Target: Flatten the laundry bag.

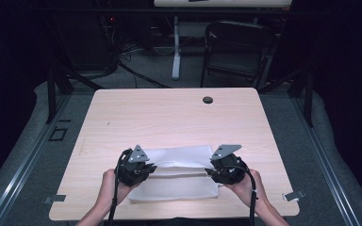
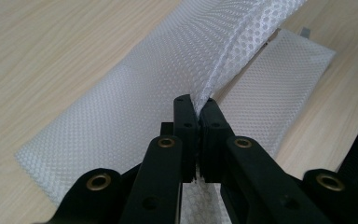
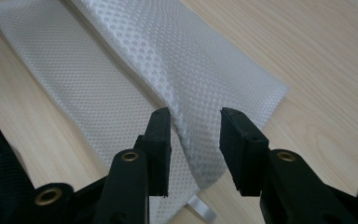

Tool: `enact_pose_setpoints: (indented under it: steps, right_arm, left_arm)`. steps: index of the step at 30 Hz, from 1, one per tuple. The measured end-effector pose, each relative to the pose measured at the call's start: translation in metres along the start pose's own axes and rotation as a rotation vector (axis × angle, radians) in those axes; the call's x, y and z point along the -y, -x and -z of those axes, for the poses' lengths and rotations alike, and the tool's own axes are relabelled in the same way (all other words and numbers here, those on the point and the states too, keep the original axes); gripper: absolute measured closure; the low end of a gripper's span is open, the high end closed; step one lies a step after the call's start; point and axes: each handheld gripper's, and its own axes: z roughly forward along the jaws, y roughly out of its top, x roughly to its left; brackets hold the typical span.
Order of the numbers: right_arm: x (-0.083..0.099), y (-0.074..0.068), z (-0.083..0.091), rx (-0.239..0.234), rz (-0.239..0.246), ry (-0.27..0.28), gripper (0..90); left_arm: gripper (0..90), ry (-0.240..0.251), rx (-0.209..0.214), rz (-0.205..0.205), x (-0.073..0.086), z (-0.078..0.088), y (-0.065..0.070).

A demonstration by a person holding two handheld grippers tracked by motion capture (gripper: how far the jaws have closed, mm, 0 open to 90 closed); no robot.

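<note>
One white mesh bag (image 1: pixel 179 175), woven in a fine honeycomb pattern, soft and flat, was laid near the front edge of the surface (image 1: pixel 169 113), about midway between its left and right edges. It was folded lengthwise, so that a raised fold (image 2: pixel 223 56) ran along its length above a flatter lower layer. The surface itself was of pale wood grain, rectangular with rounded corners, and one dark round grommet (image 1: pixel 208 100) was set close to its far edge.

Two tongs were held, one at each end of the bag. The left tongs (image 1: pixel 136 168) were seen clamped tight on the raised fold, the mesh pinched between the black pads. The right tongs (image 1: pixel 226 169) were parted, with the fold standing loosely between the pads (image 3: pixel 161 135), pressed by neither; a small metal zip tab (image 3: pixel 200 210) was seen just below them.

Beyond the surface, one dark folding chair (image 1: pixel 238 49) and one white table leg (image 1: pixel 176 47) were seen on the grey floor.
</note>
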Motion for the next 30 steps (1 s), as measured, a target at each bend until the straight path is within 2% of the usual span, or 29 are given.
enact_pose_setpoints:
  steps: [8, 15, 17, 21, 24, 25, 26, 30]
  right_arm:
    - [-0.001, 0.005, 0.002, 0.000, 0.008, 0.015, 84.7]
    - [-0.010, 0.010, 0.006, -0.001, 0.002, 0.036, 87.3]
    - [-0.017, 0.014, 0.009, -0.004, -0.008, 0.046, 87.7]
    - [-0.021, 0.018, 0.010, -0.010, -0.024, 0.060, 88.0]
    - [-0.025, 0.021, 0.011, -0.012, -0.036, 0.066, 88.2]
    - [-0.025, 0.021, 0.011, -0.012, -0.036, 0.066, 88.2]
    - [-0.027, 0.023, 0.011, -0.014, -0.046, 0.072, 88.3]
    - [-0.030, 0.024, 0.010, -0.014, -0.051, 0.074, 88.3]
  left_arm:
    - [87.7, 0.025, -0.008, -0.001, -0.011, 0.002, -0.006]
    - [87.5, 0.026, -0.023, -0.007, -0.016, 0.001, -0.013]
    - [86.1, 0.028, -0.012, -0.005, -0.015, 0.000, -0.015]
    - [81.0, 0.029, 0.002, 0.000, -0.014, 0.000, -0.018]
    - [69.7, 0.019, 0.019, -0.003, -0.011, -0.001, -0.019]
    - [69.7, 0.015, 0.018, -0.004, -0.011, -0.002, -0.018]
    - [62.3, 0.004, 0.013, -0.012, -0.009, -0.003, -0.017]
    - [57.9, 0.001, 0.005, -0.012, -0.007, -0.002, -0.017]
